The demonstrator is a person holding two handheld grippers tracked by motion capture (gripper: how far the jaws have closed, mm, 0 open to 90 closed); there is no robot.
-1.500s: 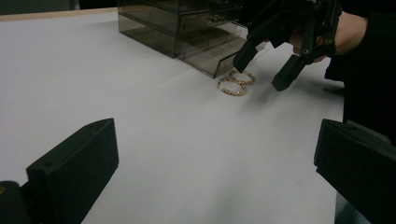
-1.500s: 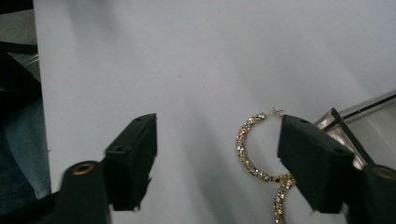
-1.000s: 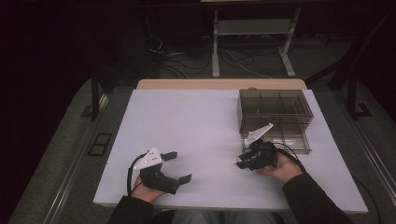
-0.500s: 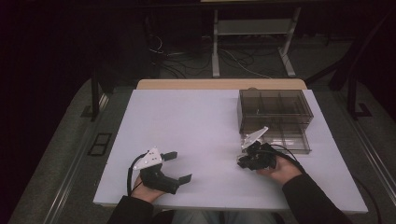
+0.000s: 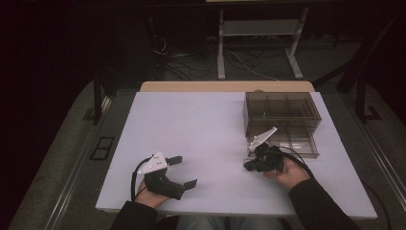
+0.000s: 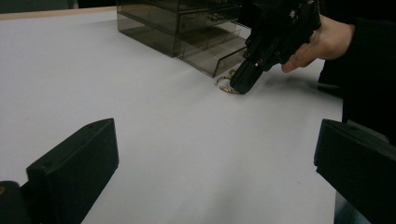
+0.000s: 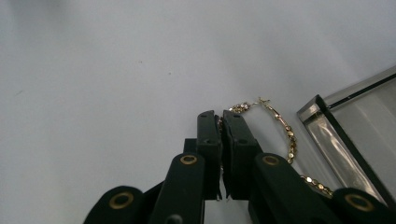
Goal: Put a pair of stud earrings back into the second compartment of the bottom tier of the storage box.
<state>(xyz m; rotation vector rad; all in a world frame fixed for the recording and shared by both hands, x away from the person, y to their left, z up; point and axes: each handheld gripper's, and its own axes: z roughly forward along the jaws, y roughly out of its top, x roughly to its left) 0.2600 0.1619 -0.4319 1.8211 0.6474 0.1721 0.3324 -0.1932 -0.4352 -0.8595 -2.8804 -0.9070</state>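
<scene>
Gold chain bracelet (image 7: pixel 280 135) on white table (image 5: pixel 201 129), just beside open bottom drawer (image 5: pixel 297 146) of smoked drawer box (image 5: pixel 280 112). Right gripper (image 7: pixel 221 123) lowered since a second ago — jaws now pinched on chain; lift looks next. Left gripper (image 5: pixel 184 170) idle, jaws apart. Open room leftward; drawer edge close.
</scene>
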